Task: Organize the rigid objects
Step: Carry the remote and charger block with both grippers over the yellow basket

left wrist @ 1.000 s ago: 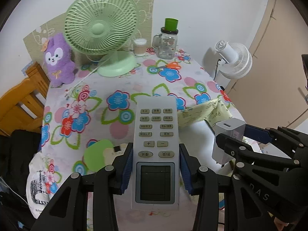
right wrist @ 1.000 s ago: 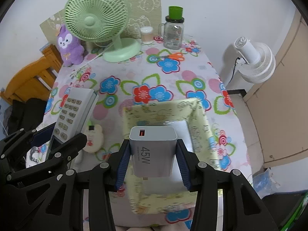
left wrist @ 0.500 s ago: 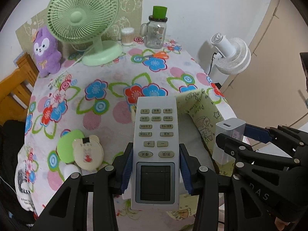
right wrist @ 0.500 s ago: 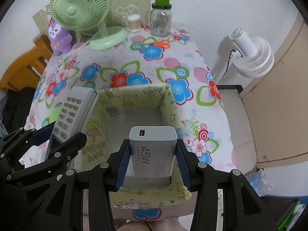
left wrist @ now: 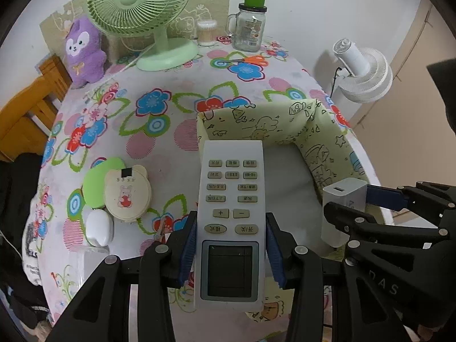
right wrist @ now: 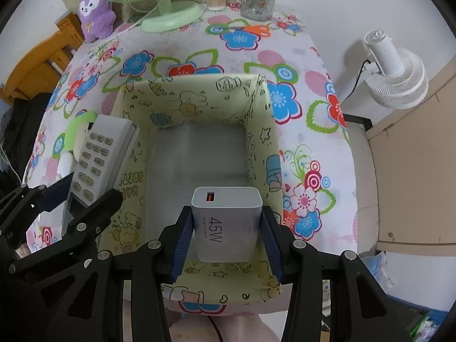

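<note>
Floral table (right wrist: 199,45): charger (right wrist: 226,222) clamped in R gripper (right wrist: 226,245) over box (right wrist: 265,131)

Left wrist view: looks steeply down along the left tool (left wrist: 230,249), close above the bench (left wrist: 176,94), facing the far wall.
Right wrist view: steeper, nearly overhead, close above the yellow box (right wrist: 258,105).
Shared: box, green fan (left wrist: 136,2), each other's tool.
Edges: fisheye bends them, so distances there are probably unreliable.

White wall (left wrist: 313,5), beige door (right wrist: 413,171) — wooden chair (left wrist: 31,108) at left.
</note>
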Tool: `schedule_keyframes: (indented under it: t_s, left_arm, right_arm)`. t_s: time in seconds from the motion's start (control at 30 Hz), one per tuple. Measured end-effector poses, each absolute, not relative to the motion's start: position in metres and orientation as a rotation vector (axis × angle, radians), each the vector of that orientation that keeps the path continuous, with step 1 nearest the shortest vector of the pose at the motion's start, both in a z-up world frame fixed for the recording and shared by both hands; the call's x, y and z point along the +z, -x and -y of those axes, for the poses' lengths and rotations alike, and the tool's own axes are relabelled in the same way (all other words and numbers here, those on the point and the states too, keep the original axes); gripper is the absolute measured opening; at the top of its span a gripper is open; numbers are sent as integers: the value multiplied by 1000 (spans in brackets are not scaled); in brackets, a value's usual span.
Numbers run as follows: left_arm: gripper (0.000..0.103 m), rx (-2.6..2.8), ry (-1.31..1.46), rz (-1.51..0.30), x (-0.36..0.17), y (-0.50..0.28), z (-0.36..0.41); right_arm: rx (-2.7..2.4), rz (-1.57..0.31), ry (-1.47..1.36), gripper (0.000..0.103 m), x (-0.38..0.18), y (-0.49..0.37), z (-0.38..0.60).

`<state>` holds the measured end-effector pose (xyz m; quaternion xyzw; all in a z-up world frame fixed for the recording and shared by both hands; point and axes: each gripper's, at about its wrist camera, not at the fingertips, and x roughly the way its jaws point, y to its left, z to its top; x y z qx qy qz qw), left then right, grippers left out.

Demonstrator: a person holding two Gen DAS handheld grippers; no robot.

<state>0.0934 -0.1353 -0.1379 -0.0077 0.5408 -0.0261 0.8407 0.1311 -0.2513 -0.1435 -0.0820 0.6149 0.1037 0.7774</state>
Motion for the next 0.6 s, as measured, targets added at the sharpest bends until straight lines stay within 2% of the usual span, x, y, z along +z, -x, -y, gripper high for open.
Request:
schedule_keyframes:
  t_s: [0.6]
  left_arm:
    - [45, -47, -8, -1136, -134, -96, 140]
  right_arm:
    - [216, -1383, 112, 51, -147, -135, 258]
